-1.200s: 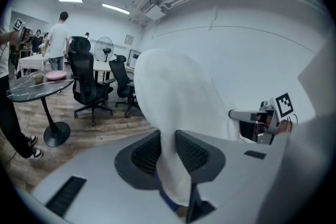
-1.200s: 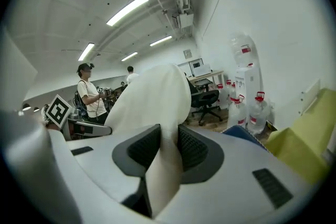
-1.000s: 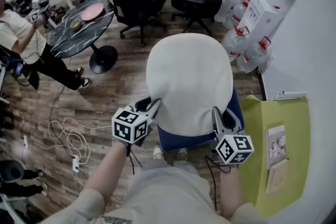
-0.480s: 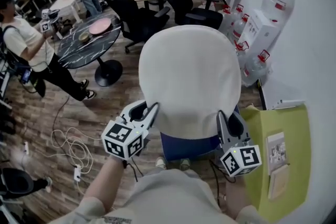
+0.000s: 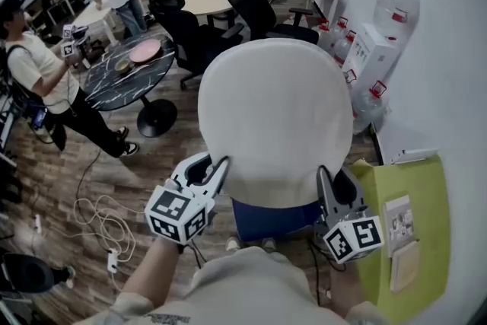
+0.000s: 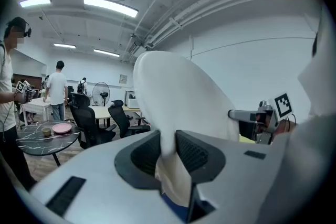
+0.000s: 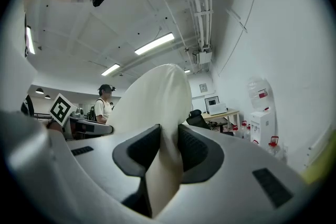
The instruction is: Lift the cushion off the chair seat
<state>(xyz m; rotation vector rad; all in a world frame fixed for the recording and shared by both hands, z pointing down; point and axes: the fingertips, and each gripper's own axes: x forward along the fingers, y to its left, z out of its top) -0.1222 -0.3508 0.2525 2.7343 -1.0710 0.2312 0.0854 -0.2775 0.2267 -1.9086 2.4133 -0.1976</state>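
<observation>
A large white oval cushion (image 5: 278, 118) hangs in the air in front of me, well above the blue chair seat (image 5: 274, 215) that shows under its near edge. My left gripper (image 5: 221, 167) is shut on the cushion's near left edge, the white fabric (image 6: 168, 139) pinched between its black pads. My right gripper (image 5: 323, 175) is shut on the near right edge, with the fabric (image 7: 168, 149) squeezed between its pads. Each gripper view looks along the cushion's edge toward the other gripper (image 6: 257, 115) (image 7: 86, 126).
A yellow-green table (image 5: 403, 224) with papers stands at the right, against the white wall. Water bottles (image 5: 365, 65) sit beyond it. Black office chairs (image 5: 259, 11), a dark round table (image 5: 122, 65) and two people (image 5: 38, 80) are at the far left. Cables (image 5: 99, 209) lie on the wooden floor.
Both grippers have risen with the cushion, which now sits higher and larger in the head view. More of the blue seat shows below its near edge.
</observation>
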